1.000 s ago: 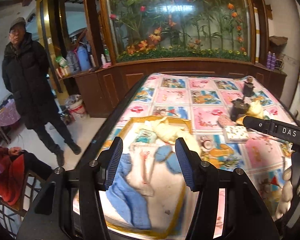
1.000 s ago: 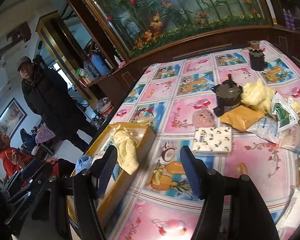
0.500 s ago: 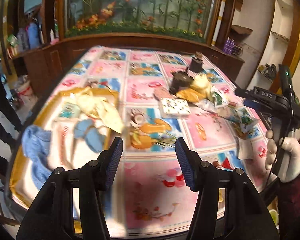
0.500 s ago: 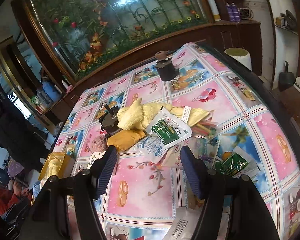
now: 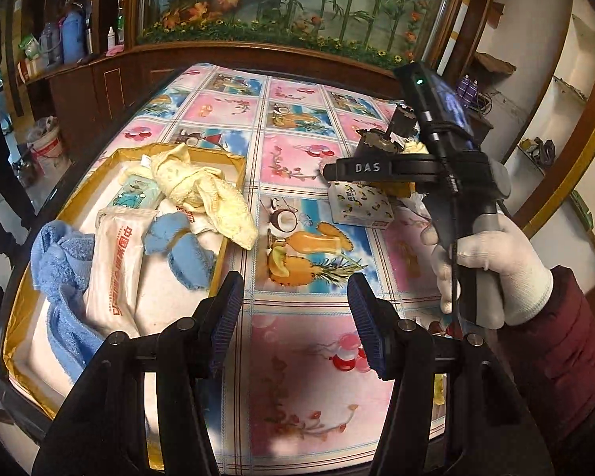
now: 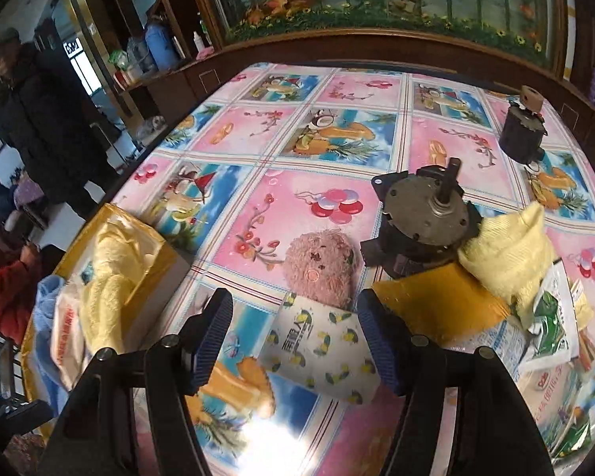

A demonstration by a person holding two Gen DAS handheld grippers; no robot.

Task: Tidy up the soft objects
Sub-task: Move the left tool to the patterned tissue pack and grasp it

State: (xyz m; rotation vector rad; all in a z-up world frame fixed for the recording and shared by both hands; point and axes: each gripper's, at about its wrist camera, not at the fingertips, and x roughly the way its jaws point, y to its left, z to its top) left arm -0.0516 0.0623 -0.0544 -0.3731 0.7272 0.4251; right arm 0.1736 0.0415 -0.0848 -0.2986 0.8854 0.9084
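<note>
On the counter [image 6: 297, 127], right gripper [image 6: 295, 339] hovers, fingers released, around the tissue pack [image 6: 321, 353]; left gripper [image 5: 295, 319] spread, empty, beside the tray [image 5: 234, 166].

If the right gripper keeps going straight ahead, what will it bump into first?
Probably the lemon-print tissue pack, lying between the open jaws of the right gripper. The pink fuzzy toy sits just behind it.

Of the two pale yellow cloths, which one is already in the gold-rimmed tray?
The yellow cloth draped over the tray's right rim is in; the other yellow cloth is bunched beside the motor, outside it.
</note>
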